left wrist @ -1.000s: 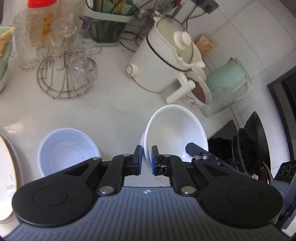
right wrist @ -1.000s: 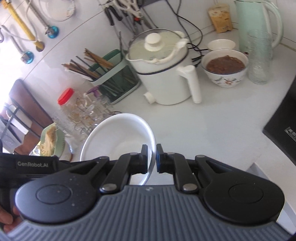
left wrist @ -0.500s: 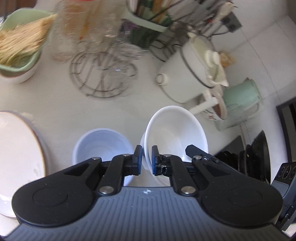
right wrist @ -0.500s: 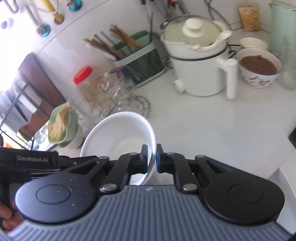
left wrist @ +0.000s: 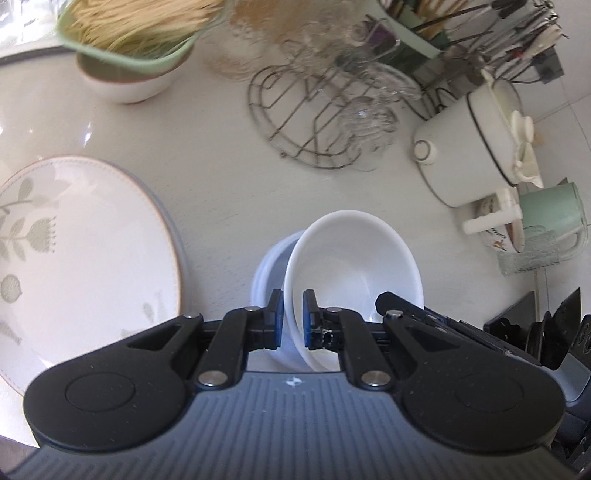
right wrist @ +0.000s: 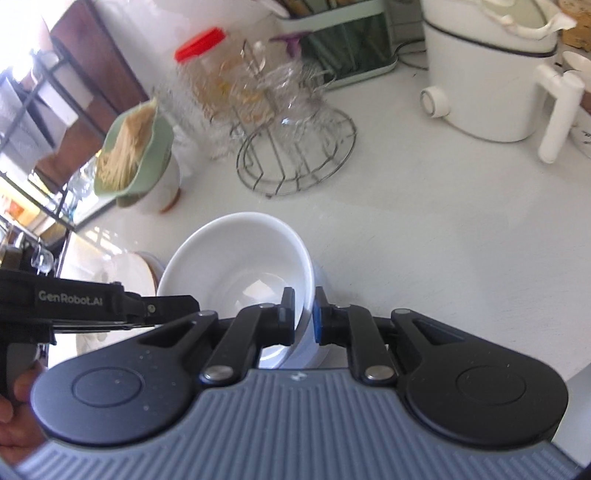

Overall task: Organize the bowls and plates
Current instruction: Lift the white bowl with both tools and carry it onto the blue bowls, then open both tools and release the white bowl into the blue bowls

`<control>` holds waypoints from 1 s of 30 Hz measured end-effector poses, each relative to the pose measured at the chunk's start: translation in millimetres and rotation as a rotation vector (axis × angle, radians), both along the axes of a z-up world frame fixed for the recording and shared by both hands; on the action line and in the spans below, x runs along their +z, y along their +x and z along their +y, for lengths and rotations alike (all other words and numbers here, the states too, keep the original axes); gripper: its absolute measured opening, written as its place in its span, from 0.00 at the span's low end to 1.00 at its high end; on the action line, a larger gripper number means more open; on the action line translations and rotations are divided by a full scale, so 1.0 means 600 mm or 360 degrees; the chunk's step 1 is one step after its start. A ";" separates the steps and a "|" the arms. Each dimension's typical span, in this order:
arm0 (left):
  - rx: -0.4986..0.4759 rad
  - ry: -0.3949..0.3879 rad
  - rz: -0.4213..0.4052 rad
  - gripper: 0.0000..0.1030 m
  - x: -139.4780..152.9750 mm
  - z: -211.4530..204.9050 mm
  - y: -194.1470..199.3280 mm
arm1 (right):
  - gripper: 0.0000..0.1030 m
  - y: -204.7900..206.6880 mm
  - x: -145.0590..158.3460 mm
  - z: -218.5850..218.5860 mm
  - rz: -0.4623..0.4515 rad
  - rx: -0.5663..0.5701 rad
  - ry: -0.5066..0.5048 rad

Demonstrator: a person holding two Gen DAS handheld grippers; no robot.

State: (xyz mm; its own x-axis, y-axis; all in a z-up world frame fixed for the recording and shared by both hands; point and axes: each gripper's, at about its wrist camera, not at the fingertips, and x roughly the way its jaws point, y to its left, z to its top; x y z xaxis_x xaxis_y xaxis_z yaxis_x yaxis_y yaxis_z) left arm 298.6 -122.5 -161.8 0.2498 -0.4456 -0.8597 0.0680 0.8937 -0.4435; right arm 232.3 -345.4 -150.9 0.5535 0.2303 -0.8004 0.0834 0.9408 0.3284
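Two hand-held grippers carry one white bowl point(left wrist: 354, 266) above a pale worktop point(left wrist: 207, 177), each clamped on an opposite side of its rim. The left gripper point(left wrist: 293, 319) has its blue-padded fingers point(left wrist: 276, 317) nearly closed, pinching the bowl's near-left wall; the right gripper point(right wrist: 303, 317) pinches the wall on the other side in the same way, its tip also showing at the lower right of the left wrist view. The bowl hangs tilted, directly over a second, bluish-white bowl point(left wrist: 267, 266) that stands on the worktop, and its lower part sits within that bowl's rim; whether the two touch cannot be told. Just left of the pair lies a large white plate with a grey leaf pattern point(left wrist: 74, 258) and a thin brown edge. Farther back stand a round wire rack holding clear glasses point(left wrist: 317, 122), a green dish of pale noodles resting on a white bowl point(left wrist: 129, 48), a green cutlery holder with chopsticks point(left wrist: 413, 29) and a red-lidded jar point(right wrist: 207, 74). To the far right are a white electric cooker with a side handle point(left wrist: 472, 147), a mint-green kettle point(left wrist: 550, 214) and a patterned bowl point(left wrist: 498, 229) between them. Part of a hand point(right wrist: 14, 417) shows at the lower left edge of the right wrist view.
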 end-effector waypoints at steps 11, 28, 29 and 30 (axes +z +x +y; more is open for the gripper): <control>0.0050 0.0034 0.0044 0.32 -0.007 0.012 -0.006 | 0.53 -0.008 -0.011 -0.020 -0.0070 -0.0072 0.0044; 0.0045 0.0034 0.0077 0.37 -0.016 0.006 -0.011 | 0.34 0.016 -0.113 -0.042 0.0269 -0.0201 0.0446; 0.0031 0.0029 0.0082 0.37 -0.017 0.004 -0.010 | 0.33 0.016 -0.116 -0.044 0.0278 -0.0216 0.0492; 0.0021 0.0022 0.0085 0.37 -0.018 0.002 -0.010 | 0.31 0.016 -0.120 -0.044 0.0285 -0.0221 0.0505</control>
